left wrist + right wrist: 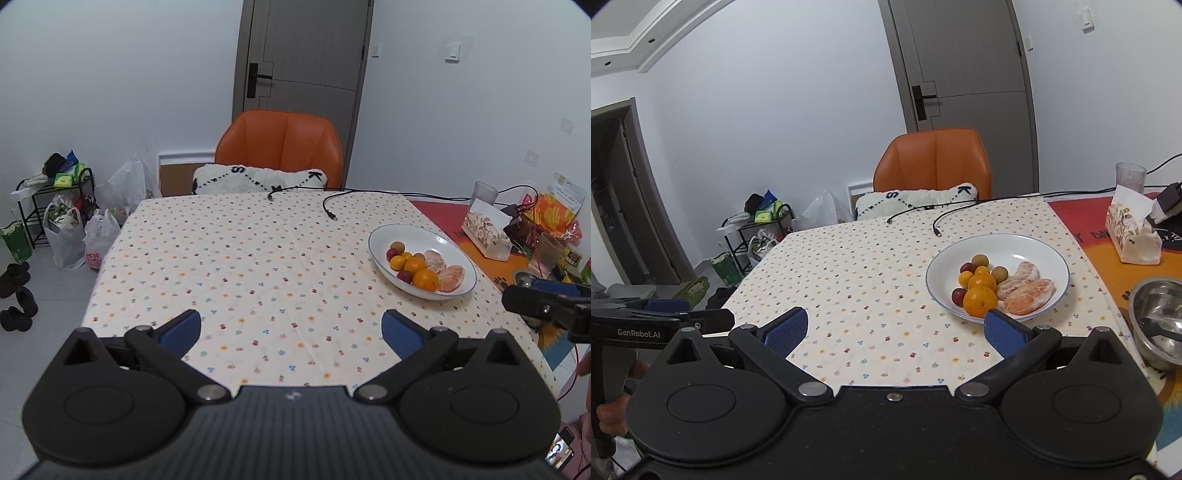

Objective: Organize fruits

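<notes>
Wide desk [258,258] under a white cloth with tiny dots and flowers. Past its far edge, an orange chair [280,147] with a fluffy white cushion [258,179], then a grey door [306,55] in a white wall. On the floor to the left, a black rack [55,199], plastic bags [70,236] and dark shoes [16,291].

On the right side of the desk, a white bowl [1027,247] with a thin blue rim. Inside it, all the fruit in one heap: two peeled orange pieces [1027,295], round oranges [979,301] touching them, small red and brown fruits [980,260] at the far side. Farther right, a steel bowl [1160,321], a tissue pack [1134,236] and a clear cup [1131,177] on a red and orange mat.

Left gripper [291,328] over the near desk, jaws spread wide, nothing between them. Right gripper [895,328] just near of the white bowl, jaws spread wide too, nothing held.
</notes>
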